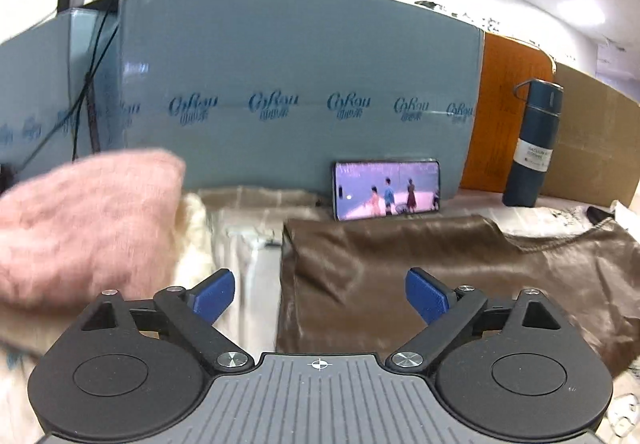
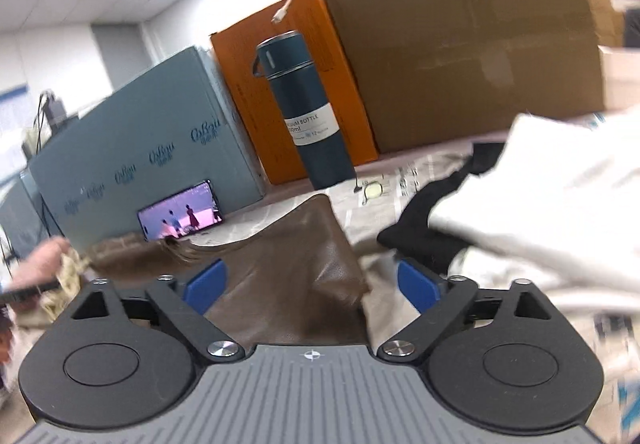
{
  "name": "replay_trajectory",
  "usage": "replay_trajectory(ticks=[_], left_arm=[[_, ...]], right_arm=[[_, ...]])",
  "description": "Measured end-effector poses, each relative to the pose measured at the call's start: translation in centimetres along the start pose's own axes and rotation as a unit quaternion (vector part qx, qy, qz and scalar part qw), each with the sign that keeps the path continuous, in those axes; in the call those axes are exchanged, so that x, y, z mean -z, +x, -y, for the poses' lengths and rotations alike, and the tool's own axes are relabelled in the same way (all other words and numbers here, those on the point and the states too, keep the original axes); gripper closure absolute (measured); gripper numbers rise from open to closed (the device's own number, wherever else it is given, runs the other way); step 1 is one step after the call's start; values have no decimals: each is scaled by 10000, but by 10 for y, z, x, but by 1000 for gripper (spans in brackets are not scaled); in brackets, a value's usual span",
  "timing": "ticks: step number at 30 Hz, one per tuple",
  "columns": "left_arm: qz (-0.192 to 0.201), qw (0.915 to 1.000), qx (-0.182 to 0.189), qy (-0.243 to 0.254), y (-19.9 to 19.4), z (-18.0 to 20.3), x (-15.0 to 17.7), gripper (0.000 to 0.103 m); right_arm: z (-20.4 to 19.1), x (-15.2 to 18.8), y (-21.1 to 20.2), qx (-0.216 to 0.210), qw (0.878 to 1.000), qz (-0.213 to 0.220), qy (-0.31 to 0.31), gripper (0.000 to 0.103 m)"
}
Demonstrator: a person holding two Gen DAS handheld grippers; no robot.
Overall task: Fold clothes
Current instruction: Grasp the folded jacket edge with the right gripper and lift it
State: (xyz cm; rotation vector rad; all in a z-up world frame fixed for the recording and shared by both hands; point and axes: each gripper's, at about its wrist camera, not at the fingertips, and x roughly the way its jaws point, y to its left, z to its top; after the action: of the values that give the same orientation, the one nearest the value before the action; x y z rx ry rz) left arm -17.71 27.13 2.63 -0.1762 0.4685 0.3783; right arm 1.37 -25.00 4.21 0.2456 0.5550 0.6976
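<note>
Left gripper [image 1: 320, 294]: fingers spread, nothing between them; pink knit [image 1: 86, 228] lies to their left, brown garment [image 1: 420, 280] ahead, flat for folding. Right gripper [image 2: 312, 286]: fingers spread astride the garment's raised corner, not pinching; white cloth [image 2: 552, 204] right.

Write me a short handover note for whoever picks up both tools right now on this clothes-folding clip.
Left tool: open, nothing between its pads.
Right tool: open; the brown satin garment lies under and between its fingers, not gripped.
Brown satin garment sits centre of the table, part-folded, one corner peaked up toward the blue bottle.
Pink fuzzy sweater is on the left; white garment over a black garment on the right.
Done: brown garment released. Left: whether its fold is finished is unclear; the side pieces look unfolded.
</note>
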Motion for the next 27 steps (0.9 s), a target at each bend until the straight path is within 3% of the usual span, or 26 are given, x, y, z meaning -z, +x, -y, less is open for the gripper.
replay_trajectory(ticks=[7, 13, 18, 20, 21, 23, 24, 26, 27], left_arm=[[-342, 9988, -2, -363, 1, -11, 24, 8], [-508, 9976, 303, -373, 3, -9, 31, 8], [-670, 9971, 242, -269, 10, -5, 38, 8], [-667, 9973, 232, -220, 11, -4, 39, 8], [-663, 9973, 233, -214, 11, -4, 40, 8], [-663, 9973, 236, -200, 12, -4, 41, 8], [-654, 9974, 246, -184, 12, -4, 42, 8], [-654, 9974, 275, -154, 13, -3, 43, 8], [-653, 9974, 278, -150, 14, -3, 43, 8]], right_arm=[[-7, 27, -31, 318, 9892, -446, 1358, 7], [1, 41, -20, -141, 9696, -613, 2366, 7], [0, 39, 3, 110, 9684, -329, 2469, 8], [-1, 36, 11, 337, 9677, -184, 2493, 14], [-2, 35, 15, 439, 9672, -127, 2499, 21], [1, 35, 21, 386, 9641, -73, 2625, 44], [2, 35, 24, 359, 9625, -46, 2687, 61], [6, 37, 28, 112, 9572, 27, 2892, 69], [8, 39, 28, -61, 9545, 97, 2981, 79]])
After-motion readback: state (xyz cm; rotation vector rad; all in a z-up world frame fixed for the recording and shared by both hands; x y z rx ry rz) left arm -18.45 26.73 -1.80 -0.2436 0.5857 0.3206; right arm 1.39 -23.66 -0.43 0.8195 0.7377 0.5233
